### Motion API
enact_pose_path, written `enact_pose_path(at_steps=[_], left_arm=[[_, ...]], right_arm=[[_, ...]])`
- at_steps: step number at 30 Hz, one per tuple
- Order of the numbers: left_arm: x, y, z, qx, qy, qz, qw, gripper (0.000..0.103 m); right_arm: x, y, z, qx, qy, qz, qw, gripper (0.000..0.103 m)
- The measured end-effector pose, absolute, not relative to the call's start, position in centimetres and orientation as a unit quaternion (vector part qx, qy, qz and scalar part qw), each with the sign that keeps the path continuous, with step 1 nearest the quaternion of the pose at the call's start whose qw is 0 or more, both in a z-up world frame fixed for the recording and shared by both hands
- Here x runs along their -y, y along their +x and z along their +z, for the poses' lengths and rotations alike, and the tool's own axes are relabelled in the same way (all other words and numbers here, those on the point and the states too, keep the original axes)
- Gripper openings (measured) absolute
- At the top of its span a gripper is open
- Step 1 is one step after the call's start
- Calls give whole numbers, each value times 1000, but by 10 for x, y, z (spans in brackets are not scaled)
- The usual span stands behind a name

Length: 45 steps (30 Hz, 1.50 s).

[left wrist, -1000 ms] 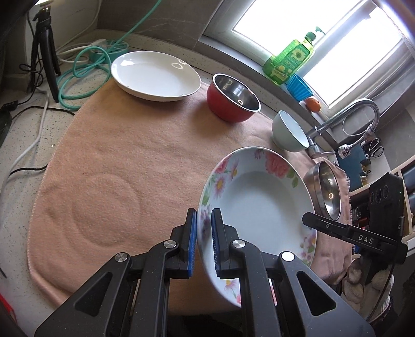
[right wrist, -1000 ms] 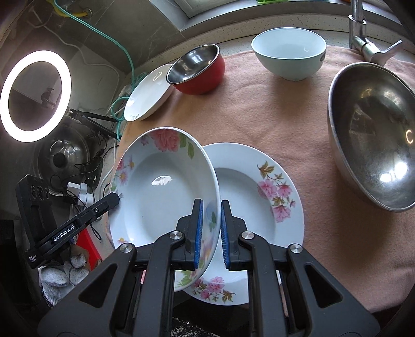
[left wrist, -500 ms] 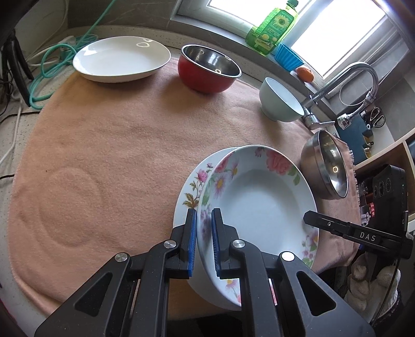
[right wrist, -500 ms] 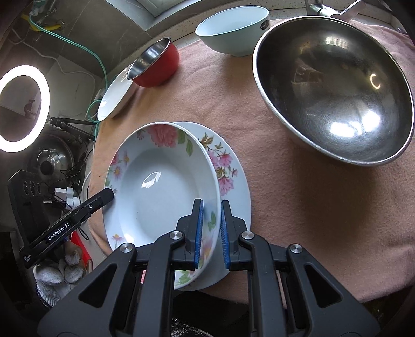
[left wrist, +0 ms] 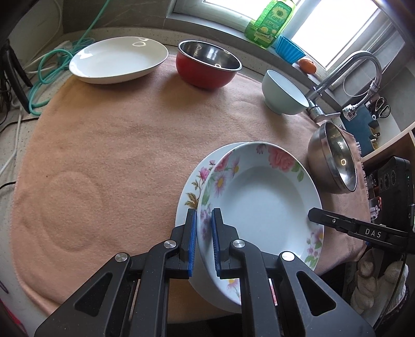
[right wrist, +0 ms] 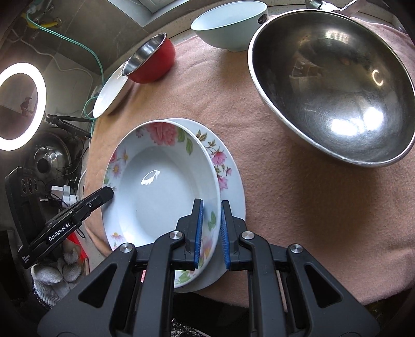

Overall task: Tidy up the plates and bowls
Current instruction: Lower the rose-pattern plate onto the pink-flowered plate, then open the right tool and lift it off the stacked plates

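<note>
A deep floral plate (left wrist: 259, 197) is held by two opposite rims. My left gripper (left wrist: 203, 215) is shut on its near-left rim. My right gripper (right wrist: 210, 204) is shut on the opposite rim (right wrist: 207, 223), and its finger tip (left wrist: 315, 215) shows in the left wrist view. The plate hangs slightly tilted, low over a second floral plate (right wrist: 230, 176) lying on the peach cloth (left wrist: 116, 155). Whether the two plates touch I cannot tell. Further back stand a white plate (left wrist: 116, 59), a red bowl (left wrist: 207, 64) and a pale blue bowl (left wrist: 282, 90). A large steel bowl (right wrist: 332, 85) sits to the right.
A faucet (left wrist: 363, 67) and a green soap bottle (left wrist: 272, 23) stand by the window behind the cloth. A green hose (left wrist: 46, 67) and cables lie past the cloth's left edge. A ring light (right wrist: 18, 106) glows at the left of the right wrist view.
Both grippers carried the floral plate down and across until it came over the second floral plate. In the last half second it hardly moved.
</note>
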<state>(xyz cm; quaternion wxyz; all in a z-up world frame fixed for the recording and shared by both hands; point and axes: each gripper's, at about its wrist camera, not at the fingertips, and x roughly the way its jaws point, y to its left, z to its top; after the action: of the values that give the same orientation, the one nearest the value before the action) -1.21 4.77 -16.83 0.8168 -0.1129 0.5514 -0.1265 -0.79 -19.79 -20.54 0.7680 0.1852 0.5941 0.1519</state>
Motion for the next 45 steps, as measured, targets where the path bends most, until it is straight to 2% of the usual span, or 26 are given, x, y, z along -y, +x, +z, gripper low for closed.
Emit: enact_pose_path(at_steps=[19, 27, 45], left_arm=[[-42, -13, -174, -561, -80, -123, 814, 11], [-41, -11, -174, -562, -70, -122, 815, 11], [-44, -13, -170, -556, -85, -130, 817, 11]], right_arm=[[177, -7, -198, -606, 98, 141, 777, 18], [170, -9, -196, -605, 69, 138, 781, 24], [174, -9, -179, -581, 46, 117, 804, 25]])
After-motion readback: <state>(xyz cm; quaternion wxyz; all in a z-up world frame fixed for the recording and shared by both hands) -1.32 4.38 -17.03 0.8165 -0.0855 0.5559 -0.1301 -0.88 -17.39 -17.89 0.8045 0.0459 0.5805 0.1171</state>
